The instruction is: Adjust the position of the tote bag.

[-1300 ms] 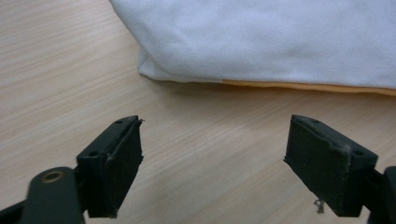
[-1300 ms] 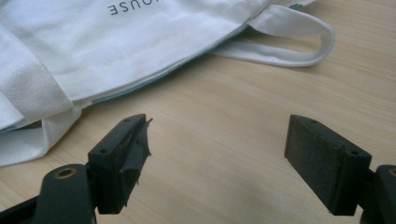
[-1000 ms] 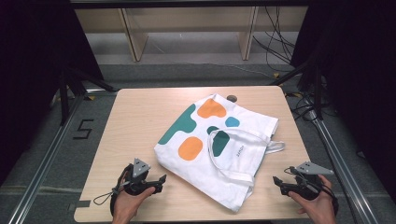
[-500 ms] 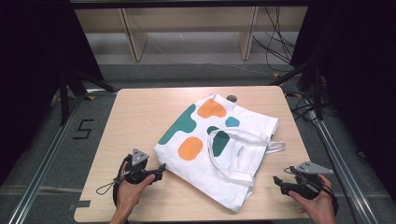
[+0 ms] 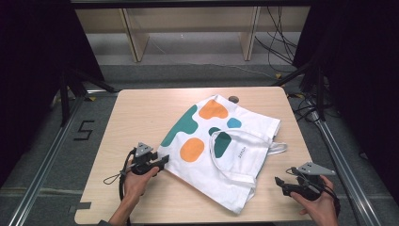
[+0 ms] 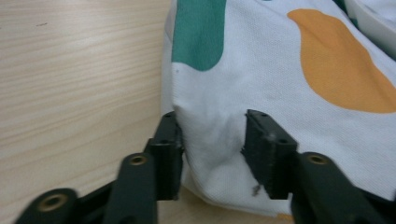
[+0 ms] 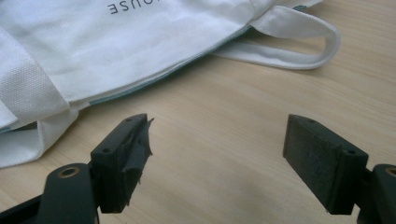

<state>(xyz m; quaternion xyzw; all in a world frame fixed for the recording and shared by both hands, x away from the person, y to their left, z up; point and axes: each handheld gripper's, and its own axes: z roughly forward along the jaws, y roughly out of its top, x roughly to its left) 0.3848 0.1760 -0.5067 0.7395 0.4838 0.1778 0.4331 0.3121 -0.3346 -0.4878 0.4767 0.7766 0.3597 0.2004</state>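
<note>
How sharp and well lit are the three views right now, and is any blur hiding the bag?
High view: even light on the table, dark surroundings, slightly soft. Left gripper view: tote bag fabric weave sharp, nearest jaw bases blurred. Right gripper view: bag handle clear, soft shadow under the bag's edge, no glare.

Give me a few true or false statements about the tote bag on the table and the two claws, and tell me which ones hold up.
1. The left claw has the tote bag corner between its jaws. True; they have just been closing on it.
2. The right claw grips a handle. False: it is open over bare table.
3. The bag is plain white. False: it has teal, orange and blue shapes.
4. One handle loop sticks out past the bag's edge. True.
</note>
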